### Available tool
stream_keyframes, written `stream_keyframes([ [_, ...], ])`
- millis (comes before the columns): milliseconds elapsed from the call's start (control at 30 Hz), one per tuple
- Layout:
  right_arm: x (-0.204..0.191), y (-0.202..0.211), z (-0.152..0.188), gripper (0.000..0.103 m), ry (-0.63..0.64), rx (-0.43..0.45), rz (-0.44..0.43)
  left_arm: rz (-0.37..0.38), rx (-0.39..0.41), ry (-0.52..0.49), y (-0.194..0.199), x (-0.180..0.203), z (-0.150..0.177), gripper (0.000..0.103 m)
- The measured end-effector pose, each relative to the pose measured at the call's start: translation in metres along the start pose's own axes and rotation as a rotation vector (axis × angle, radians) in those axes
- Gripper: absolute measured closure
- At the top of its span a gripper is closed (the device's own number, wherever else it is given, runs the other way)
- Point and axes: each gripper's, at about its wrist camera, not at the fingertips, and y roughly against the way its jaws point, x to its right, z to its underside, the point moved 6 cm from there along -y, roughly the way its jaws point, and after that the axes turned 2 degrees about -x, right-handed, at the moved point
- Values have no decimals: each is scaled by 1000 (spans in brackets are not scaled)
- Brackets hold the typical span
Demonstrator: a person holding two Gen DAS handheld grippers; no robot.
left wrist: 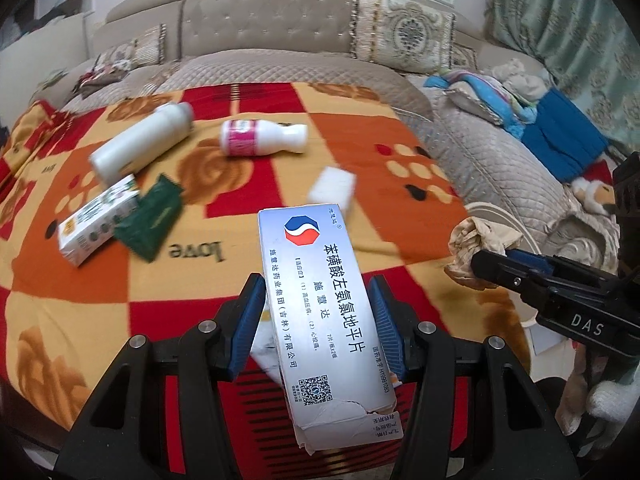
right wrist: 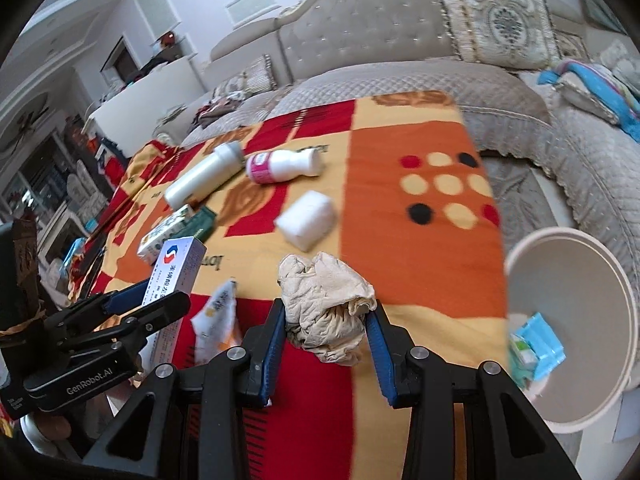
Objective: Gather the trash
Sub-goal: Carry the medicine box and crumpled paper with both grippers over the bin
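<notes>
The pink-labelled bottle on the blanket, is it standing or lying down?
Lying down: the pink-labelled bottle rests on its side on the blanket, cap end pointing right.

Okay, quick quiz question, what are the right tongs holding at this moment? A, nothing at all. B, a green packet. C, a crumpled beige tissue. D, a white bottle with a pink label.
C: the right tongs are closed on the crumpled beige tissue, with a blue pad pressed against each side of it; the left wrist view also shows it pinched at their tip.
</notes>
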Motion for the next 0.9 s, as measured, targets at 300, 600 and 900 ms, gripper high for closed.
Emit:
stream_keyframes([
  [300,45,22,13,65,-61,18,59,41,-14,-69,-11,50,-4,51],
  [600,84,41,24,65,-111,28,119,79,-19,-127,-18,93,-6,51],
  [900,122,59,37,65,-167,38,165,120,-33,-188,-28,142,-8,51],
])
